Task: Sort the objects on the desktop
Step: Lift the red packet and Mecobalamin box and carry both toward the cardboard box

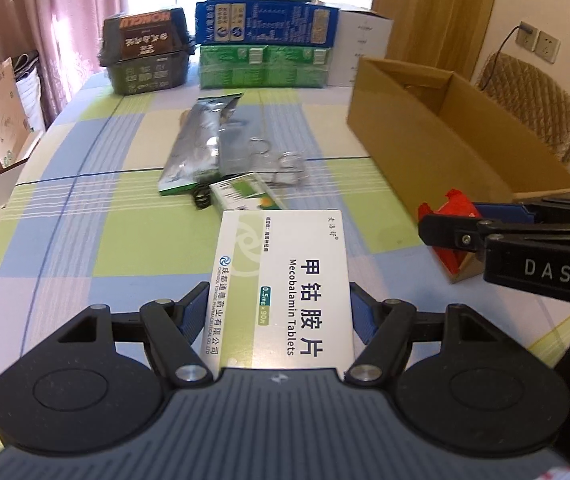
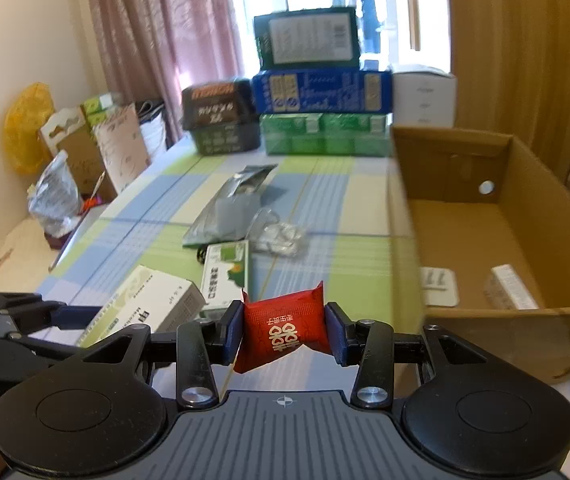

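My left gripper point(image 1: 281, 312) is shut on a white and green Mecobalamin tablet box point(image 1: 285, 280) and holds it over the checked tablecloth. My right gripper point(image 2: 285, 330) is shut on a small red sachet point(image 2: 283, 330), held above the table just left of the open cardboard box point(image 2: 505, 312). The sachet point(image 1: 451, 208) and right gripper point(image 1: 465, 236) also show at the right of the left wrist view. The tablet box point(image 2: 145, 304) shows at lower left of the right wrist view.
On the table lie a silver foil pouch point(image 1: 201, 140), a clear plastic bag point(image 1: 281, 164), a small green and white box point(image 1: 245, 194) and a black spring point(image 1: 201, 198). Stacked cartons point(image 1: 265, 24) stand at the far edge. The cardboard box point(image 1: 445, 132) holds two small white packs.
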`<state>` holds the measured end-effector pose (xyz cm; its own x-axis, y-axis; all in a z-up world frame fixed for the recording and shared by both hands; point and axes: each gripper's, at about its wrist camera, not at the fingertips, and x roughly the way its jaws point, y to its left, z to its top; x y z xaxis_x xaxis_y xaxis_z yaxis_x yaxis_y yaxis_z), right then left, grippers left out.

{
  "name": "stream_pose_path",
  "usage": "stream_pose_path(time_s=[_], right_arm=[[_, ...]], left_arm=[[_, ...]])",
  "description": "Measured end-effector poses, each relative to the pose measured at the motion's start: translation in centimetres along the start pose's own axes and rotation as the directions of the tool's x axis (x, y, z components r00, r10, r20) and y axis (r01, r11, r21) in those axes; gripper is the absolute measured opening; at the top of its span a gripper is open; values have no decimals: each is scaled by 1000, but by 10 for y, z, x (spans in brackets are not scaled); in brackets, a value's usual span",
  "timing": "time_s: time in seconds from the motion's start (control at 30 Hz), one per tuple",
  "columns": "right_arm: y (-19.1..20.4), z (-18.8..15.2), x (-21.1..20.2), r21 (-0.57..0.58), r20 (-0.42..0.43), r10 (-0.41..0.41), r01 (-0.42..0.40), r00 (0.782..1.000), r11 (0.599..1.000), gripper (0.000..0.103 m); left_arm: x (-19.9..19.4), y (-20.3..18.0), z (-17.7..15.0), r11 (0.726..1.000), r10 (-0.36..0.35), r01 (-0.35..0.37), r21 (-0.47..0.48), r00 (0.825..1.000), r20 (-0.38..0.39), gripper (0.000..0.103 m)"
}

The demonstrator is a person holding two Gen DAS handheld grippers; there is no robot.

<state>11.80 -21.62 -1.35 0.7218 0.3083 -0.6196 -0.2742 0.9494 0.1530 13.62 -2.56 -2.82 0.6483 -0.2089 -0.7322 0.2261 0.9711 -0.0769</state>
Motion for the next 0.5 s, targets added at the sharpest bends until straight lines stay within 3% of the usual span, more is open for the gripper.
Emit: stream_pose_path(time_s=[0.5], right_arm=[[-53, 33, -69, 39, 110, -88, 84, 990, 996, 41]], left_arm=[[-42, -72, 45, 993, -55, 46, 111, 995, 85, 67]])
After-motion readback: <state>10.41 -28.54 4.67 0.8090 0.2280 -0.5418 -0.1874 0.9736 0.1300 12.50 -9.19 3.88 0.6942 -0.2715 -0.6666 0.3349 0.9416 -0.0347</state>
